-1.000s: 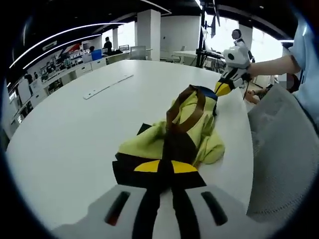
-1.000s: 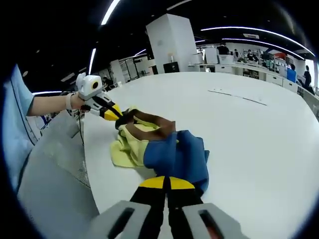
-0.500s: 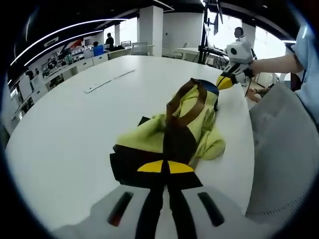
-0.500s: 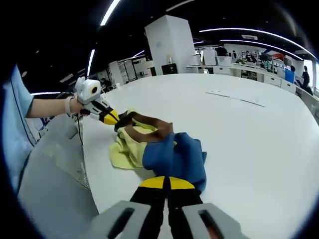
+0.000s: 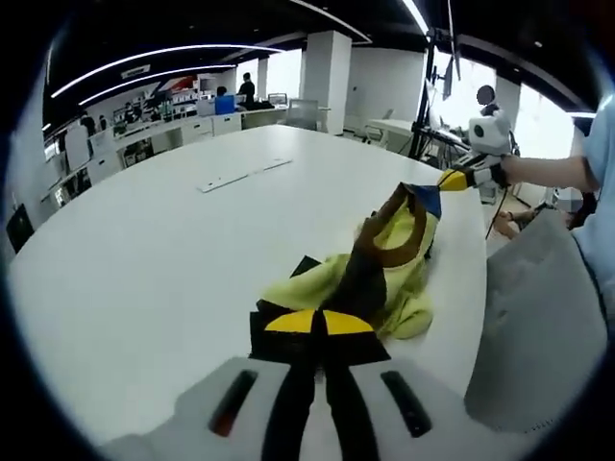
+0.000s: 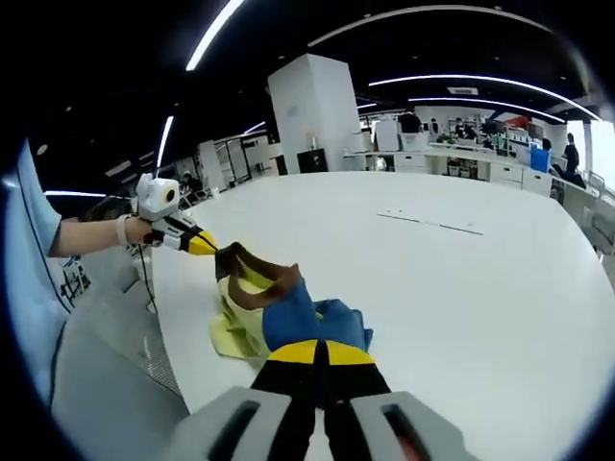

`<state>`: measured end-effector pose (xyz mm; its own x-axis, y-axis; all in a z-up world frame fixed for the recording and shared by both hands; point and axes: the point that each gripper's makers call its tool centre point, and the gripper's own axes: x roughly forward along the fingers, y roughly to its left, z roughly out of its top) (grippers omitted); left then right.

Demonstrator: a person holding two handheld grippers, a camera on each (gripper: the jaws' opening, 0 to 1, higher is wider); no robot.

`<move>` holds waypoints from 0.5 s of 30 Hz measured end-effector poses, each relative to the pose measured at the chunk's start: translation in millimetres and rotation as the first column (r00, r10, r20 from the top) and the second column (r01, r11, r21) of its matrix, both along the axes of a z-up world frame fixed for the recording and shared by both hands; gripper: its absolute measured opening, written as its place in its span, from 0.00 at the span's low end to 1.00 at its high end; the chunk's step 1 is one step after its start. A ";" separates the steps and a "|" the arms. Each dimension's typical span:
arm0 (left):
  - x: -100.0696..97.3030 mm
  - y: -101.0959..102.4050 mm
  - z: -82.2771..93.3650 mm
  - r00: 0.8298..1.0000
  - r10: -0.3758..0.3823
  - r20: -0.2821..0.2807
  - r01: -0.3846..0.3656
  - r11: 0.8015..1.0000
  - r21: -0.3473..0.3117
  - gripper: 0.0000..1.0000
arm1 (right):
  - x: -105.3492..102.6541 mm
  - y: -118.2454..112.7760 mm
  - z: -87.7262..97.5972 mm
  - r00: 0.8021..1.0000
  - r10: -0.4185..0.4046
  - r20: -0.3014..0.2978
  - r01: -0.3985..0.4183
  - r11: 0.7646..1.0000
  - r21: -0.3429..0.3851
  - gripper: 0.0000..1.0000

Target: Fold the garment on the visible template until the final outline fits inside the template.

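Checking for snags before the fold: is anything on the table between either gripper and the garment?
Nothing visible: the left gripper and right gripper are each shut on an end of the garment, stretched over the white table.

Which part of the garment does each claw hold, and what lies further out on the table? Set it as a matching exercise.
Things:
1. left claw
2. right claw
3. pale strips
4. grey chair

States:
A. shut on the garment's blue end
B. lying flat on the white table, apart from the garment
C. shut on the garment's black end
D. beside the table's edge

Pairs: 1-C, 2-A, 3-B, 4-D
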<state>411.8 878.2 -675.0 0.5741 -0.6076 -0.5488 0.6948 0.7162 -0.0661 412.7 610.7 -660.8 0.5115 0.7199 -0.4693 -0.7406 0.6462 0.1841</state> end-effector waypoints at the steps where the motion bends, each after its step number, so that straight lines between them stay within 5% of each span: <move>1: 0.2 0.9 3.6 1.000 0.003 0.003 -0.003 1.000 -0.007 0.00 | 0.1 0.2 2.1 1.000 -0.001 0.004 0.001 1.000 0.002 0.00; 7: 10.0 6.0 44.3 0.995 0.063 0.082 -0.055 0.994 -0.090 0.00 | 3.7 6.7 36.3 0.997 -0.019 0.076 0.016 0.999 0.040 0.00; 15: 18.7 13.1 97.5 0.978 0.095 0.187 -0.078 0.992 -0.100 0.00 | 15.4 10.8 104.5 0.980 -0.044 0.193 0.021 0.993 0.120 0.00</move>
<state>430.5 891.3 -577.6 0.7156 -0.5935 -0.3684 0.6365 0.7713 -0.0062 428.1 621.5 -556.4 0.6088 0.7451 -0.2723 -0.7486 0.6532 0.1139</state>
